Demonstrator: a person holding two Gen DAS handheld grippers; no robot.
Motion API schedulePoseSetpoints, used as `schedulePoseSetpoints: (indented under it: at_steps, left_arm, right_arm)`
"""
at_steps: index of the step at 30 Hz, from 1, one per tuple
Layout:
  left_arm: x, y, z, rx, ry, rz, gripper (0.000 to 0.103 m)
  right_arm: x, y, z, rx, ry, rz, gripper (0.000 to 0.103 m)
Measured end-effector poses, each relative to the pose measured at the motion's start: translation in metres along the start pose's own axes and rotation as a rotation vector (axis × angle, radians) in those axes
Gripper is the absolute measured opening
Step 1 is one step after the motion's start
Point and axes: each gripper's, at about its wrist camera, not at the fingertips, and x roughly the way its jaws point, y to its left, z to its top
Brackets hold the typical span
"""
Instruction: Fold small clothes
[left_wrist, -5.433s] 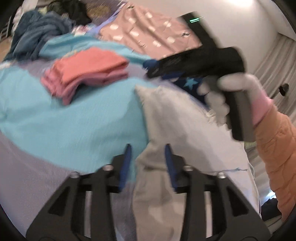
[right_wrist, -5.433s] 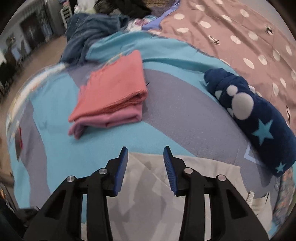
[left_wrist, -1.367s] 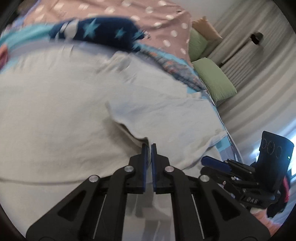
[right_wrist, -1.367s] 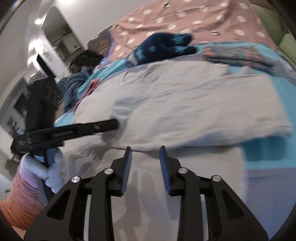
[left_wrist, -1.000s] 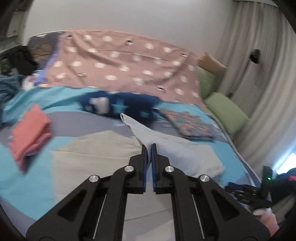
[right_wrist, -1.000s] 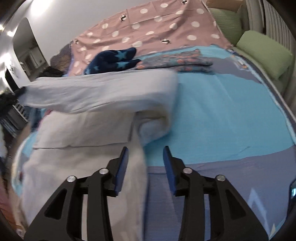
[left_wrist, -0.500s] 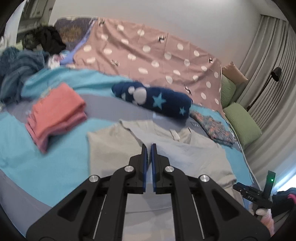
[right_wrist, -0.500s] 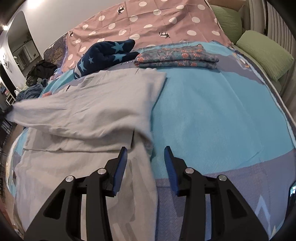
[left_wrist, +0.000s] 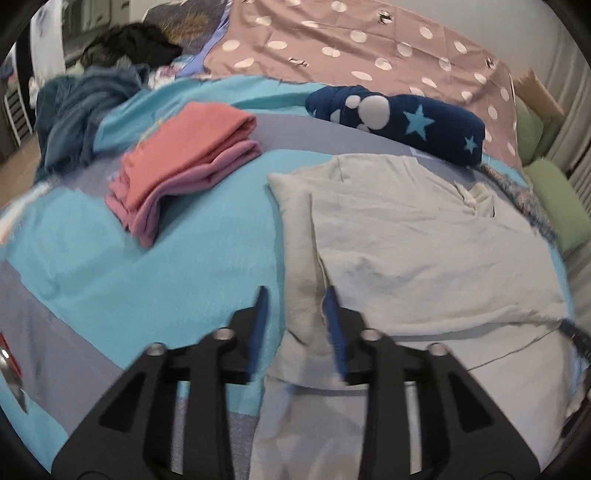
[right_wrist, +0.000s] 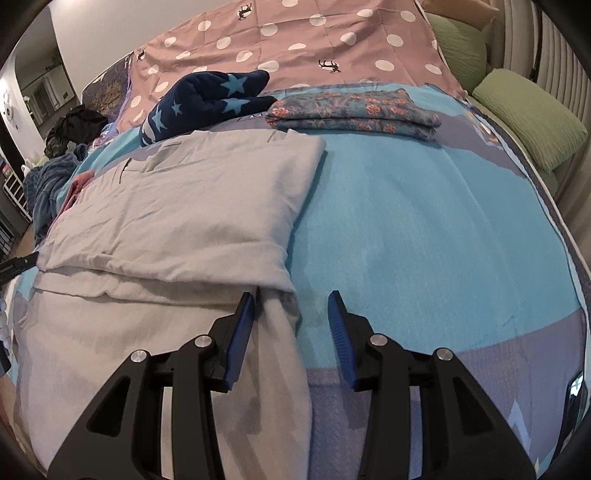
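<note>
My left gripper (left_wrist: 295, 325) has its jaws opening, blue pads apart over the left edge of the grey garment (left_wrist: 406, 240), cloth lying between them but not pinched. My right gripper (right_wrist: 291, 332) has its fingers spread, not pinching, over the garment's right edge (right_wrist: 184, 206), which lies folded flat on the blue blanket (right_wrist: 424, 229). No readable writing or labels anywhere; nearby sit a folded pink stack (left_wrist: 184, 158), a navy star-print bundle (left_wrist: 399, 122) and a folded floral cloth (right_wrist: 354, 110).
</note>
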Motion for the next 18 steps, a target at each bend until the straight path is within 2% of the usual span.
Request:
schedulePoseSetpoints:
  at_steps: [3, 6, 7, 10, 13, 15, 18]
  left_arm:
    - [0.016, -0.016, -0.005, 0.091, 0.032, 0.090, 0.043]
    - [0.016, -0.013, -0.012, 0.075, 0.007, 0.084, 0.044]
    - [0.015, -0.011, -0.013, 0.062, 0.009, 0.072, 0.045]
    - [0.012, -0.004, -0.014, 0.035, 0.015, 0.058, 0.048]
    - [-0.002, -0.011, -0.010, 0.021, 0.001, 0.070, 0.042]
    - [-0.016, -0.025, -0.005, 0.033, -0.038, 0.034, 0.041]
    - [-0.043, -0.073, 0.011, 0.110, -0.103, -0.080, 0.041]
  right_arm:
    - [0.003, -0.003, 0.001, 0.013, -0.035, -0.096, 0.042]
    - [0.001, -0.032, -0.006, 0.189, -0.029, -0.008, 0.042]
    - [0.001, -0.035, -0.008, 0.198, -0.026, 0.005, 0.042]
    - [-0.003, -0.025, -0.010, 0.126, -0.029, -0.026, 0.042]
    - [-0.005, -0.023, -0.014, 0.093, -0.032, -0.006, 0.043]
    - [-0.003, -0.029, -0.016, 0.113, -0.041, 0.032, 0.044]
    - [-0.003, -0.033, -0.018, 0.137, -0.054, 0.061, 0.044]
